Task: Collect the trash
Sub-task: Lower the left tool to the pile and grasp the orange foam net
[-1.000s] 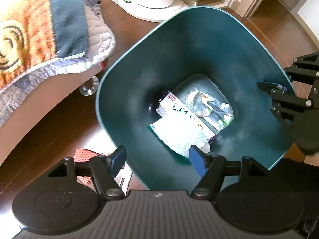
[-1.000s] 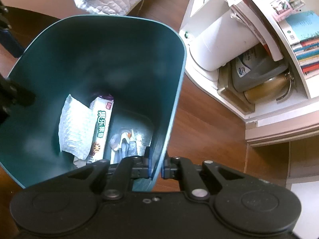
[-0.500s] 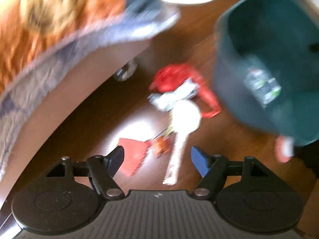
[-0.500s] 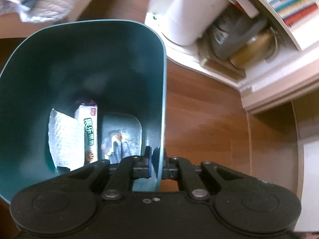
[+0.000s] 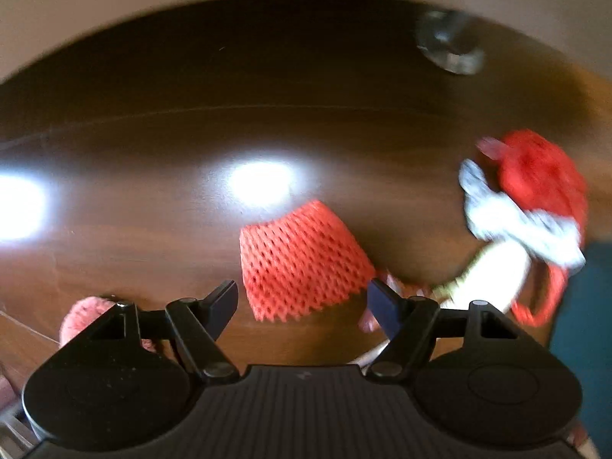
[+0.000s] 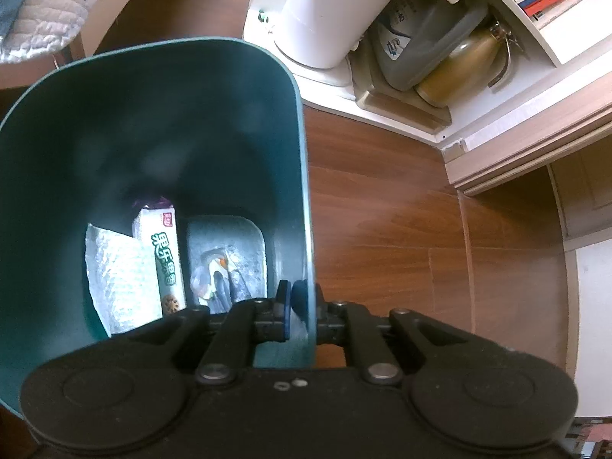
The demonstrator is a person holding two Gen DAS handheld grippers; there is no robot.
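Floor (image 5: 153, 252) of dark glossy wood, two bright glare patches on it; a metal furniture foot (image 5: 449, 48) at 1 o'clock in the left wrist view. Left gripper (image 5: 302, 298) points down at the floor, jaws spread wide, nothing pinched. Orange foam net (image 5: 302, 264) lies on the floor between the fingertips and just beyond them; contact cannot be told. Red bag (image 5: 539, 176) with white wrapper (image 5: 516, 222) at 3 o'clock, blurred.

Only the right wrist view shows the room: white shelf unit (image 6: 535, 11) with books, white cylinder (image 6: 336, 11), quilt (image 6: 42, 11) at 11 o'clock. Right gripper (image 6: 300, 304) is clenched on the rim of the teal bin (image 6: 114, 134). Inside the bin: a biscuit pack (image 6: 162, 256), a paper towel (image 6: 122, 279) and a crumpled wrapper (image 6: 216, 275).
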